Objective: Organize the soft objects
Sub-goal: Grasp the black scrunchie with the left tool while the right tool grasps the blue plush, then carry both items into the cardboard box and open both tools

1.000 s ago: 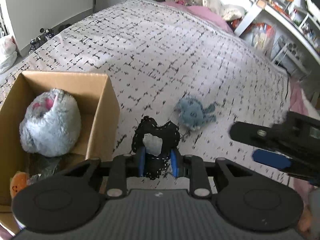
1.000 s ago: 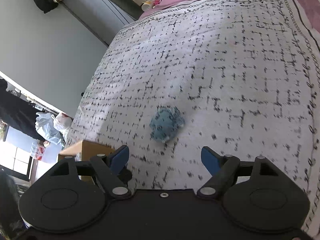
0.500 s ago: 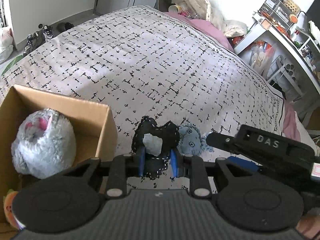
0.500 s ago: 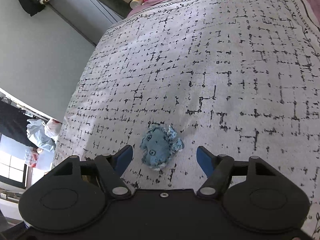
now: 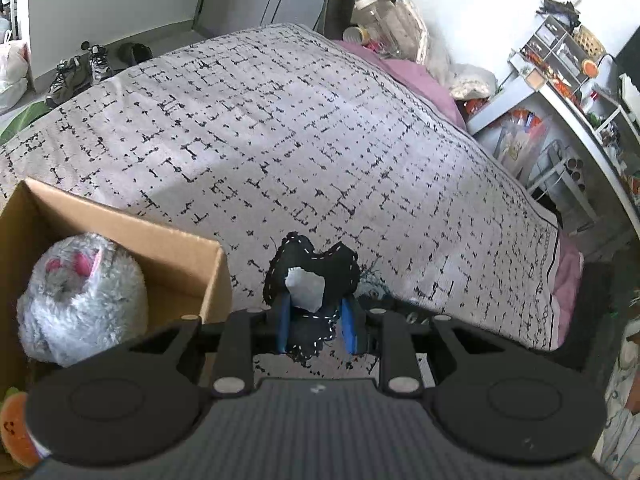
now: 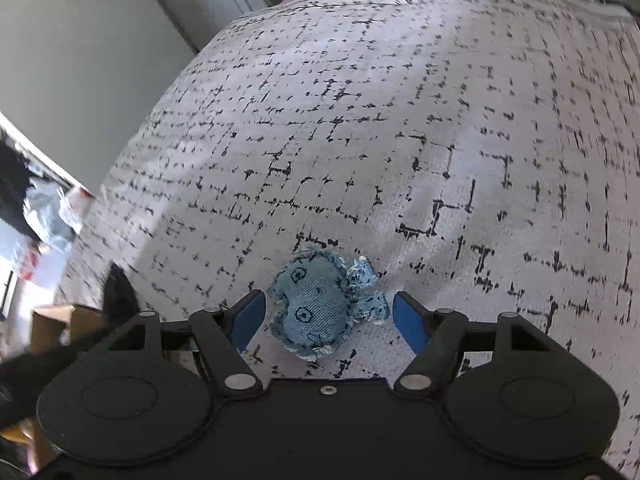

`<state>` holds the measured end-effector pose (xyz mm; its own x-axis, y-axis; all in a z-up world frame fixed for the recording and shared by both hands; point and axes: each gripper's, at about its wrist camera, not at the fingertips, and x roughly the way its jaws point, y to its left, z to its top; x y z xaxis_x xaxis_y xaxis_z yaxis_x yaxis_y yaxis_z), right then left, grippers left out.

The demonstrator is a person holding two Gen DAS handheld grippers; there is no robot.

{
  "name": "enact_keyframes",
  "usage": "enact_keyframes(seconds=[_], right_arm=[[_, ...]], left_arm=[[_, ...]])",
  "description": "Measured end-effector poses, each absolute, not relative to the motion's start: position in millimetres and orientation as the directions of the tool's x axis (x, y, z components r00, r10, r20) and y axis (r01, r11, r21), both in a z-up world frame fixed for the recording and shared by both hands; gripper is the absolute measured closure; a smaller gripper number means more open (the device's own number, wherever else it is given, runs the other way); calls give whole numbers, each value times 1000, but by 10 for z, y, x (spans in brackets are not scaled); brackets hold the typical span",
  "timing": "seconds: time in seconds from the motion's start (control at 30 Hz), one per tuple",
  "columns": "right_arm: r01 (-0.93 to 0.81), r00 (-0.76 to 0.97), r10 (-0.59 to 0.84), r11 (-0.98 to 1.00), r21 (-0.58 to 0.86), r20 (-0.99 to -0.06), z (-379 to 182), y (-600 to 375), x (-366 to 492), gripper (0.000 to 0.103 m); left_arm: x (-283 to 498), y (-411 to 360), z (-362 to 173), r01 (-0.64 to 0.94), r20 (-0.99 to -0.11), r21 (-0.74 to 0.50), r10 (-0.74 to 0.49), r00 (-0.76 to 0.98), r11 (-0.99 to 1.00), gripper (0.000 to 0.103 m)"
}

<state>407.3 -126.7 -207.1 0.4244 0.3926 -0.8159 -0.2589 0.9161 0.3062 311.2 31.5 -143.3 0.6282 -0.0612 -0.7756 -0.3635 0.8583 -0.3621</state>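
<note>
Since half a second ago right tongs (image 6: 326,314) have closed in on the blue denim toy (image 6: 320,304): it now lies on the bed (image 6: 440,140) directly between the wide-open blue pads, neither touching it. Left-wrist view no longer shows the right tongs.

Left view only: cardboard box (image 5: 176,246) at left, holding a fluffy grey plush (image 5: 80,300) with pink ears; an orange plush face (image 5: 14,428) at the bottom corner. Left tongs (image 5: 316,318) clamped on a flat black felt piece (image 5: 320,266), white stitched edge, pale patch at centre, held above the bed beside the box.

Bedspread: white, quilted, broken black grid. No legible writing.
</note>
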Motion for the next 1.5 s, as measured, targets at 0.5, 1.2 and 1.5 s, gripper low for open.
enact_keyframes(seconds=[0.5,1.2,1.5], right_arm=[[-292,492,384,918,268,-781,-1879,-1319,3886,75],[-368,572,459,884,287,-680,-955,-1299,3187,75],[-431,572,480,866,255,-665,-719,-993,2919,75]], left_arm=[[3010,335,-1283,-357,-762,-375,-66,644,855,78],[2418,637,-824,-346,-707,-401,-46,706,848,78],[2130,974,-742,-370,-697,-414,-29,716,832,78]])
